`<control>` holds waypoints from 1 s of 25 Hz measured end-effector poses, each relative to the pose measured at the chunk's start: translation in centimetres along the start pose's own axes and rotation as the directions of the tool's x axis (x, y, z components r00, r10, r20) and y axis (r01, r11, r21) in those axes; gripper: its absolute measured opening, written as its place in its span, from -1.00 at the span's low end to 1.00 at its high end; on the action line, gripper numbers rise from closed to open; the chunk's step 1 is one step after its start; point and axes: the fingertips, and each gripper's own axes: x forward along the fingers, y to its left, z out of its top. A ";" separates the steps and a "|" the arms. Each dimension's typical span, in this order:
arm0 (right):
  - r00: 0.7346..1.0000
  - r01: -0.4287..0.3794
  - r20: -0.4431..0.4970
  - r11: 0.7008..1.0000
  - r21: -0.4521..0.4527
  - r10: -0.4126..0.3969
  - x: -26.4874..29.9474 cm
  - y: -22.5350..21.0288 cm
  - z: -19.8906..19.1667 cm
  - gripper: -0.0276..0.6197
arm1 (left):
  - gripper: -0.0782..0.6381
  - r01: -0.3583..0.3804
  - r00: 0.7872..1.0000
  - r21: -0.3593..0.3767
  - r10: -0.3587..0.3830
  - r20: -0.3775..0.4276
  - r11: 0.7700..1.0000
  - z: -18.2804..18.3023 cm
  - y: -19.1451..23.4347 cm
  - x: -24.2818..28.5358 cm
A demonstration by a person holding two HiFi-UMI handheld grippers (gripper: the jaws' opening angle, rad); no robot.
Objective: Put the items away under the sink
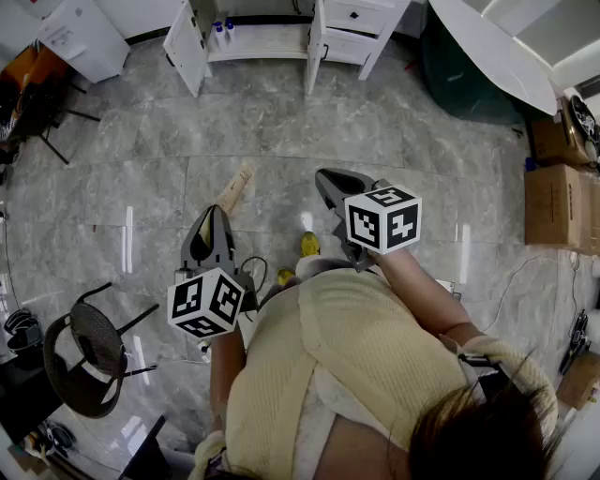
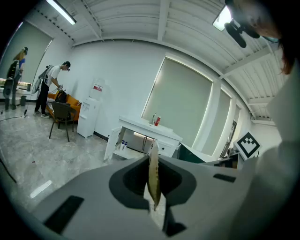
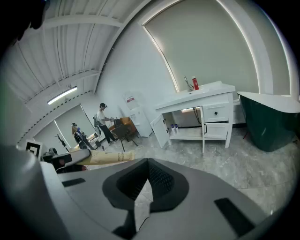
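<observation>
**A:** Which step is in hand?

**B:** The carry, I'd judge. The left claw (image 1: 215, 225) is clamped on a flat tan packet (image 1: 236, 189), which shows edge-on between its jaws in the left gripper view. The packet is in the air, well short of the sink cabinet (image 1: 262, 42) and pointing toward it. It may be a paper-wrapped pack, but the print is too small to tell.

**A:** And the cabinet?

**B:** Its doors stand open. A few small bottles (image 1: 223, 28) sit on the shelf at the cabinet's left end, and there looks to be room on that surface beside them.

**A:** The other side?

**B:** The right claw (image 1: 328, 187) has its jaws pressed together on nothing, with only floor showing past them. It hangs about as far from the cabinet as the left one, facing the cabinet's right half.

**A:** What does the next move call for?

**B:** Closing the gap to the cabinet and lowering the left claw to shelf height. Then sliding the packet in beside the bottles without knocking them, and parting the jaws.
</observation>
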 end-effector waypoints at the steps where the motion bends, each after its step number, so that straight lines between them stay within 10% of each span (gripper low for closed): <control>1: 1.000 -0.002 0.000 1.000 -0.004 0.002 0.2 -0.2 0.2 -0.83 | -0.66 0.000 1.000 0.001 0.000 0.001 1.000 0.0 -0.1 0.3; 25: 0.993 -0.099 -0.060 0.995 -0.017 0.098 4.2 -7.2 4.0 -0.83 | -0.66 -0.085 0.996 0.030 0.086 -0.038 0.996 0.8 -2.8 8.9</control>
